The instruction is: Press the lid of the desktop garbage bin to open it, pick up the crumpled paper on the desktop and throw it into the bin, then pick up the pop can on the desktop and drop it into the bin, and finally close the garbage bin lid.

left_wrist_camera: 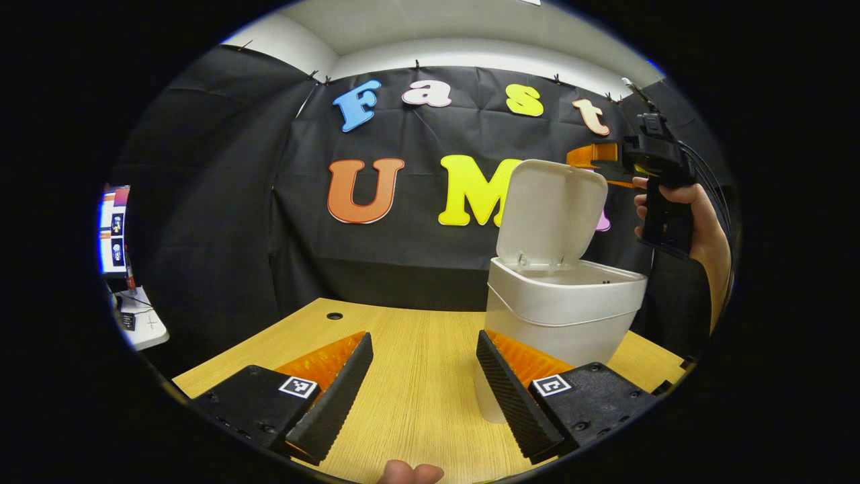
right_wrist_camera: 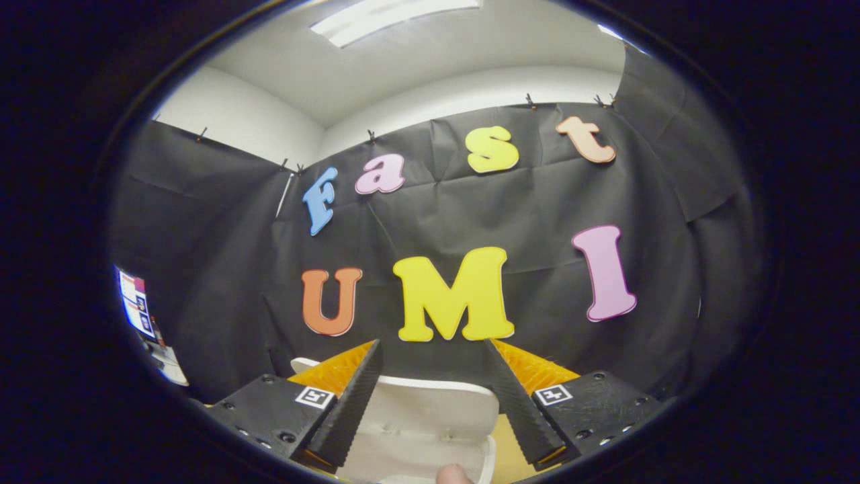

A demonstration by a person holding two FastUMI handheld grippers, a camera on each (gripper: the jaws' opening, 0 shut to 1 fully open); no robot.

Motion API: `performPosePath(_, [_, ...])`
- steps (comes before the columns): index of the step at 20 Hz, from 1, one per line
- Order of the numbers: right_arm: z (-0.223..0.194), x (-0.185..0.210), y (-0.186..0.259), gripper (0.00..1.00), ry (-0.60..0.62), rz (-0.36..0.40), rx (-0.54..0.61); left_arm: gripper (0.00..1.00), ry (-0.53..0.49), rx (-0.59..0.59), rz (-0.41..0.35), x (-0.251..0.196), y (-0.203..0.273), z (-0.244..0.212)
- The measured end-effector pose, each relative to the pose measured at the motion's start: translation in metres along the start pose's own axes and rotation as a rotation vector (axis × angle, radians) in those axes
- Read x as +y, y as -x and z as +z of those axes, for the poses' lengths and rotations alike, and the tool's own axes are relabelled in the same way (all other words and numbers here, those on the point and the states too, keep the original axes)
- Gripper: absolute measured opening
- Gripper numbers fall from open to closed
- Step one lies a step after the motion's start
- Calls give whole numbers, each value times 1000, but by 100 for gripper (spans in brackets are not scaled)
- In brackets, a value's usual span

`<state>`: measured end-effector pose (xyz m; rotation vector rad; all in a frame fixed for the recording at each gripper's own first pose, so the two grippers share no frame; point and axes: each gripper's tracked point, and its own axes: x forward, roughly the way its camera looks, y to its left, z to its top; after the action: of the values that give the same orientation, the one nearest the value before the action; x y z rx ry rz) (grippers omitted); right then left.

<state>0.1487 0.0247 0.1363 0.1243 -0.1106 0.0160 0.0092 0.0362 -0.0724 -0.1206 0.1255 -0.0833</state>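
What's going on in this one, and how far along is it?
A person holds a gripper in each hand at a wooden desk. The white bin stands open, its lid tipped up. The right gripper hangs open just above the lid's top edge, touching nothing; the left gripper is open low over the desk beside the bin, holding nothing. It looks ready to close the lid.

Bright, even light pours down from a ceiling panel (right_wrist_camera: 396, 17) in the right gripper view. Soft sheen spreads across the desk (left_wrist_camera: 416, 363), with faint shadows. Both views stay sharp at centre, while fisheye bending curves the edges hard. A screen (left_wrist_camera: 113, 232) glows overexposed at left.
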Motion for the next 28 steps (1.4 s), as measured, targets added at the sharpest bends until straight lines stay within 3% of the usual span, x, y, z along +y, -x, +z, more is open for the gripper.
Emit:
performPosePath(12, [-83,36,76,92,118,68,212,100,20,-22,-25,-19,27,-3])
performPosePath(13, [-88,36,81,87,120,68,221,100,22,-20,-24,-19,28,-5])
performPosePath(17, [-117,34,90,89,136,67,273,100,21,-17,-29,-22,34,-8])
performPosePath(20, [-128,31,93,96,128,62,292,100,2,-28,-23,-19,37,-7])
performPosePath(28, [-140,31,97,95,118,58,325,100,8,-20,-23,-20,36,-11])
